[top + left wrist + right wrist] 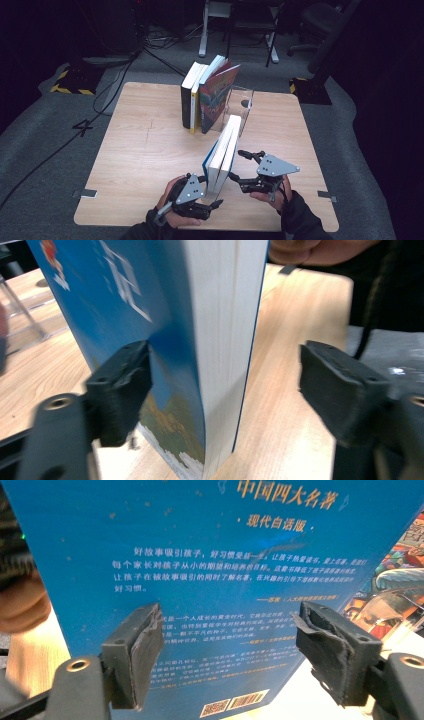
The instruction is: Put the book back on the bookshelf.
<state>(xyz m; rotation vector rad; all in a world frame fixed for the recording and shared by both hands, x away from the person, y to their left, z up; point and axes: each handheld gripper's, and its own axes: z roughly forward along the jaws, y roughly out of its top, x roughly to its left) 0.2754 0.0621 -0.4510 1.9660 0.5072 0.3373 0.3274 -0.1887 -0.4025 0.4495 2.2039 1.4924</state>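
Down in the high view, a blue book [223, 152] is standing upright on its lower edge near the front of the wooden counter [135, 150], its page block facing the person. The left claw [212, 192] is sitting at the book's near bottom corner with its jaws spread around that corner, and the right claw [237, 164] is waiting just beside the book's right face, jaws apart. Farther back, a row of books [206, 95] is leaning against a clear bookend [244, 107].

Looking along the left claw [225, 375] in its own view, the blue book [165, 330] is rising between the two black jaws. The jaws are standing wide; the left one is lying against or just beside the front cover, though the blur is making contact hard to judge, while the right one is staying well apart from the page edge. The book's bottom corner is resting on the counter [285, 405].

Turning to the right gripper view, the right claw [227, 650] is facing the book's back cover [210, 580], which is carrying printed text and a barcode. Both jaws are standing apart, gripping nothing. The clear bookend [395, 610] is showing at the right edge.
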